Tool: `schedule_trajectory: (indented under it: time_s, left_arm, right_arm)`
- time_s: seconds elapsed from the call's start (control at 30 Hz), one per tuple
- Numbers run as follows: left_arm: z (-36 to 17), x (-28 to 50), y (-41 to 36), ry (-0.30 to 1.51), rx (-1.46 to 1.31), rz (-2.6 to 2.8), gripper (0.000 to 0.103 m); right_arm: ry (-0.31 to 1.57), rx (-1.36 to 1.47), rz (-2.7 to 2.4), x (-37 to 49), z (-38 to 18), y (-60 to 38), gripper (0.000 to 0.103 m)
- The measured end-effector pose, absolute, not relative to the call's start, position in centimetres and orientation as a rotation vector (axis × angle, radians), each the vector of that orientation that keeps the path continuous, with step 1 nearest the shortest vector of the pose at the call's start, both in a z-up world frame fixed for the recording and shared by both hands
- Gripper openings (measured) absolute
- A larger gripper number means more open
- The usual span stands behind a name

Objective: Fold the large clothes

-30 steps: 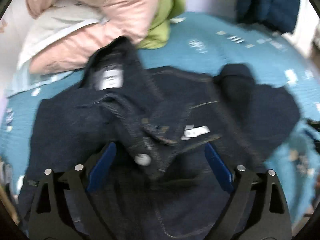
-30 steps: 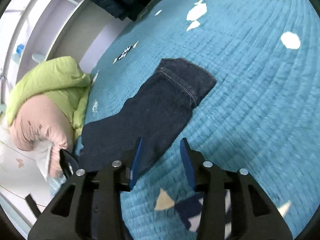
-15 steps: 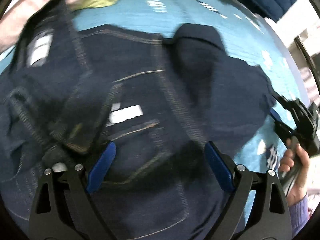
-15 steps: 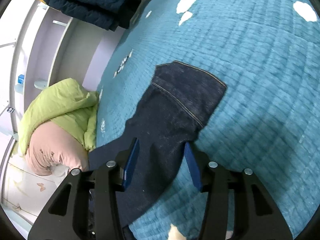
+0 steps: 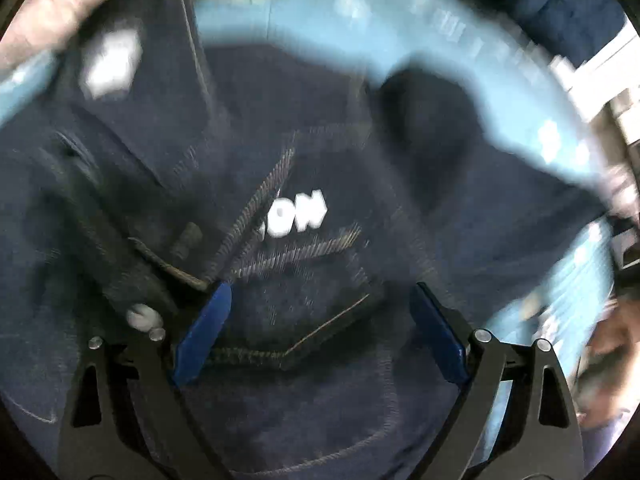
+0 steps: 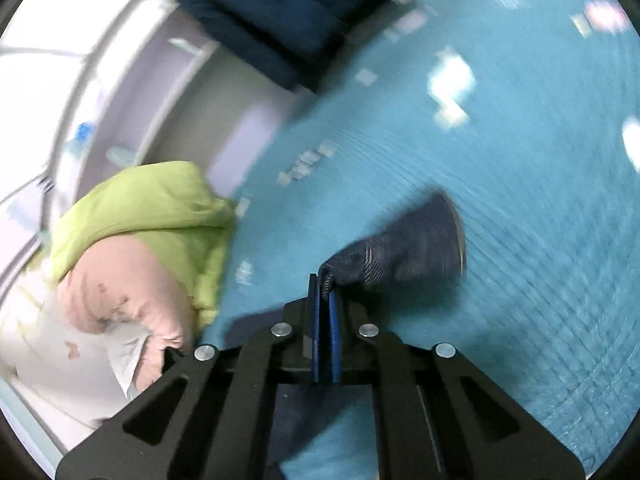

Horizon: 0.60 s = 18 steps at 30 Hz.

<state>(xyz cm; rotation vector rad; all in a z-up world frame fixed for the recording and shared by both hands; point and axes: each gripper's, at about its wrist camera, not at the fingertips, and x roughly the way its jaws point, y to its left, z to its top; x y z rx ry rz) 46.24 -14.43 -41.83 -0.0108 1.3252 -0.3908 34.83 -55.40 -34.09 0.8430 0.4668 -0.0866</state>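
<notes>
Dark blue denim jeans (image 5: 320, 208) lie bunched on a teal quilted bed; the left wrist view is blurred and shows the waistband, a metal button (image 5: 140, 316) and a white label (image 5: 300, 214). My left gripper (image 5: 320, 322) is open just above the waist area, not holding anything. My right gripper (image 6: 325, 280) is shut on a fold of one jeans leg (image 6: 412, 252), whose hem end hangs lifted off the bed.
The teal bedspread (image 6: 520, 200) spreads to the right. A green and pink duvet pile (image 6: 132, 240) sits at the left by the wall. A dark blue quilted jacket (image 6: 280, 12) lies at the far edge.
My right gripper closed on the jeans leg and lifted it off the bed. My left gripper stayed open and shifted over the waist area.
</notes>
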Motion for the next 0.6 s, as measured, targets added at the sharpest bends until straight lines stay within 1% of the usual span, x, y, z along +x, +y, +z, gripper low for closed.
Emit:
schedule_trajectory:
  time_s: [0.07,0.13,0.2,0.33,0.47,0.57,0.6]
  left_arm:
    - [-41.5,45.6,-16.1,1.273,0.131,-0.4,0.091]
    - [-40.0,45.1,-15.8,1.236,0.074,-0.49,0.091]
    - [-37.5,44.4,-14.1,1.161,0.002,-0.531,0.091]
    - [-32.3,42.7,-7.3,0.992,-0.034,-0.452,0.091]
    - [-30.1,41.7,1.8,0.896,-0.046,-0.188,0.091]
    - [-29.5,41.7,7.7,0.869,-0.064,0.013,0.091]
    - [-29.6,41.8,10.0,0.877,-0.074,0.068,0.091]
  right_arm:
    - [0.429,0.754,-0.029,35.5,-30.8,-52.8,0.003]
    - [0.407,0.665,0.033,36.2,-27.8,-49.6,0.003]
    - [0.394,0.57,0.115,37.2,-25.1,-45.6,0.003]
    - [0.401,0.403,0.294,38.7,-22.2,-36.2,0.003]
    - [0.472,0.339,0.492,40.3,-23.3,-26.8,0.003]
    - [0.611,0.299,0.609,42.0,-27.0,-19.3,0.005]
    - [0.655,0.275,0.621,42.4,-28.6,-17.2,0.008]
